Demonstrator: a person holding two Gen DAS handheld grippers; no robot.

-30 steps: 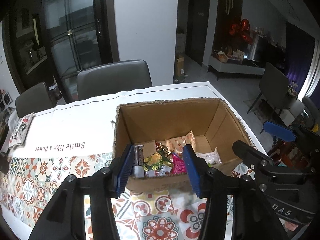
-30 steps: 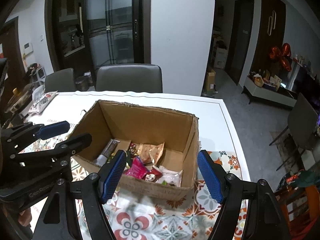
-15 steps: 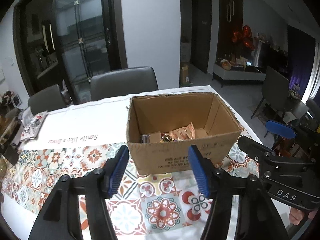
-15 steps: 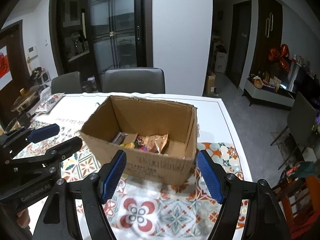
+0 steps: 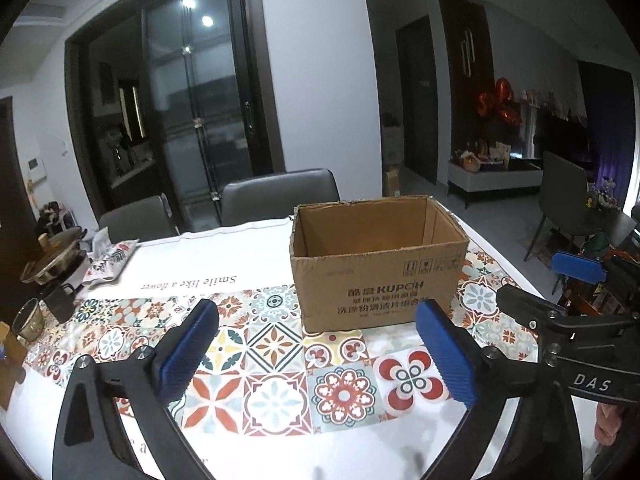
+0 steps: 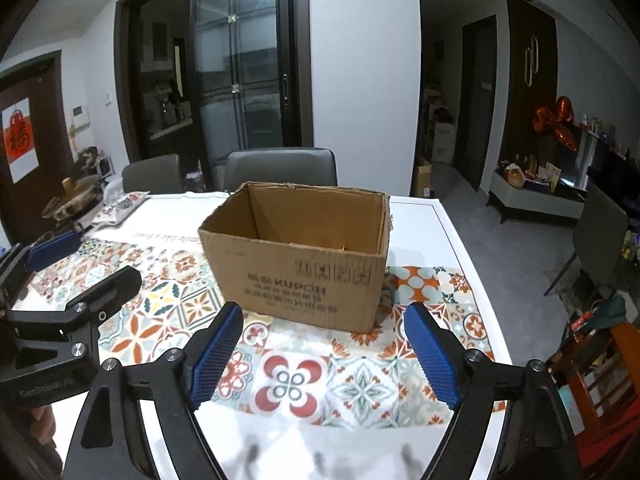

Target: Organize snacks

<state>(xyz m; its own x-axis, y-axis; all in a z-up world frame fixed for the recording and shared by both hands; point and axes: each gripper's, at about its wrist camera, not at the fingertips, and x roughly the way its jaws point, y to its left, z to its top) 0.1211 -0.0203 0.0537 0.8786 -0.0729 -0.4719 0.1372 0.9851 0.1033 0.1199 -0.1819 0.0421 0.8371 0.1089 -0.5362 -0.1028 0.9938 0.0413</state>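
An open brown cardboard box stands on the tiled-pattern tablecloth; it also shows in the right wrist view. From this low angle its inside floor and the snacks are hidden behind the front wall. My left gripper is open and empty, low over the cloth in front of the box. My right gripper is open and empty, in front of the box too. Each gripper shows in the other's view: the right one at the right, the left one at the left.
A snack bag lies at the table's far left, by a pot and a glass cup. Grey chairs stand behind the table. The table's right edge is close to the box. An orange stool stands at the right.
Both grippers have pulled back and dropped lower, away from the box. The snacks inside, visible from above before, are now hidden behind the box's front wall.
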